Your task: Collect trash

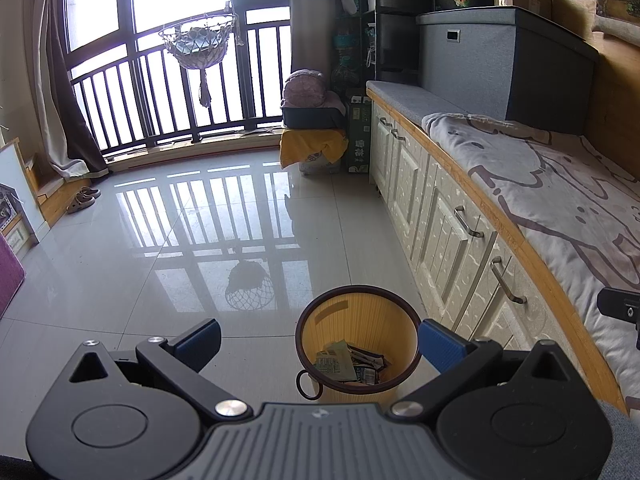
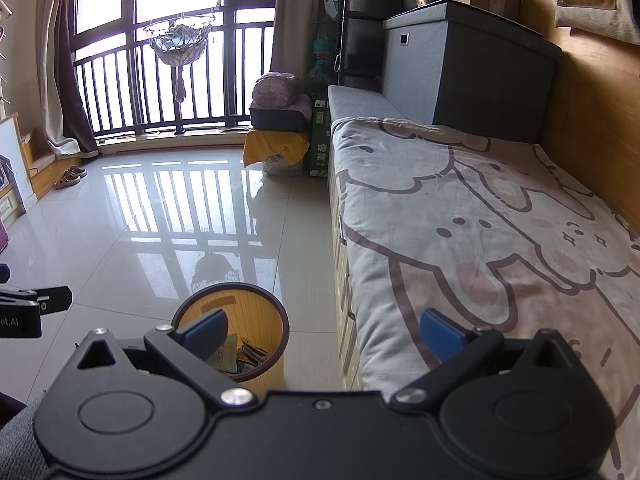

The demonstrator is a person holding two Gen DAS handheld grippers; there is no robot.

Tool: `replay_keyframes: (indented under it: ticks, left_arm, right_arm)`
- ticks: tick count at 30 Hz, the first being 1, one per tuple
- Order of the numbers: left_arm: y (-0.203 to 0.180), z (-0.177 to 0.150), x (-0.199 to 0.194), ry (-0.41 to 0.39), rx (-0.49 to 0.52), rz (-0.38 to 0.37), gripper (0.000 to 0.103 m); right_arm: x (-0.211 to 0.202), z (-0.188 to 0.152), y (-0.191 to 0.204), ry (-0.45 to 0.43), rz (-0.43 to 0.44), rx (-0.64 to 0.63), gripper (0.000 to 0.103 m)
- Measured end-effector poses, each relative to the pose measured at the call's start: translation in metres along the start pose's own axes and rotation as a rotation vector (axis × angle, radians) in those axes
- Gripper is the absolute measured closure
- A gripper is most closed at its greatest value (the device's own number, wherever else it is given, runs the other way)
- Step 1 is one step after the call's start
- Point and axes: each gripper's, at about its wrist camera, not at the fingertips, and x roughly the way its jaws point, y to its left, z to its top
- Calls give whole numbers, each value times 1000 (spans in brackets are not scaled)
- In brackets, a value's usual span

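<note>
Blue pads on both tools stand wide apart, gripping nothing: my left hand-held gripper (image 1: 320, 344) and right hand-held gripper (image 2: 324, 334) hang over the yellow trash bin (image 1: 358, 344) at lower centre, wrappers (image 1: 348, 364) already inside. I'd judge the floor (image 1: 160, 260) needs scanning next; I'd keep low and approach slowly.
</note>
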Motion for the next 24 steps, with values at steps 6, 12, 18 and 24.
replay_keyframes:
  ticks: [6, 12, 18, 24]
  left_arm:
    - [0, 0, 0, 0, 0, 1, 0]
    - [-1, 0, 0, 0, 0, 1, 0]
    - [-1, 0, 0, 0, 0, 1, 0]
    - [-1, 0, 0, 0, 0, 1, 0]
  right_arm:
    - [0, 0, 1, 0, -1, 0, 0]
    - [0, 2, -1, 0, -3, -1, 0]
    - [0, 1, 0, 0, -3, -1, 0]
    - [0, 2, -1, 1, -2, -3, 0]
